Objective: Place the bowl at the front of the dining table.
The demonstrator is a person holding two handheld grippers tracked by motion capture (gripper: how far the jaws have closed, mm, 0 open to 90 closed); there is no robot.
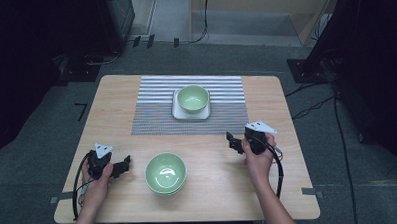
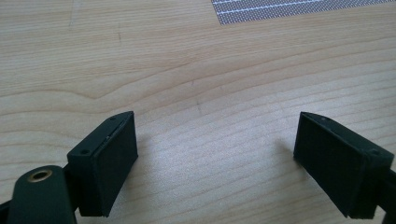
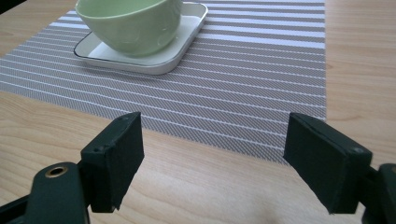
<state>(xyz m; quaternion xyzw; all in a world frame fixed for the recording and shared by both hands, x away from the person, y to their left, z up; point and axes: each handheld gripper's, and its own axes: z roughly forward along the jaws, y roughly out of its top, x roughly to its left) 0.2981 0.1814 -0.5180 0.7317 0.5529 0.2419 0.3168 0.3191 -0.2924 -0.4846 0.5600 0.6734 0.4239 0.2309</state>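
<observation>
A green bowl (image 1: 165, 172) stands on the wooden table (image 1: 214, 191) near the front, between the two hands. A second green bowl (image 1: 193, 98) (image 3: 130, 23) sits on a white square plate (image 1: 179, 112) (image 3: 180, 49) on the striped grey placemat (image 1: 151, 116) (image 3: 243, 88). My left gripper (image 1: 127, 162) (image 2: 215, 163) rests left of the near bowl, open, with bare wood between its jaws. My right gripper (image 1: 230, 140) (image 3: 212, 161) is held right of that bowl, open and empty, facing the mat's near edge.
A corner of the placemat (image 2: 299, 9) lies ahead of the left gripper. Cables (image 1: 314, 105) and dark equipment (image 1: 365, 61) surround the table on the floor. Tape marks (image 1: 309, 190) sit at the table's front corners.
</observation>
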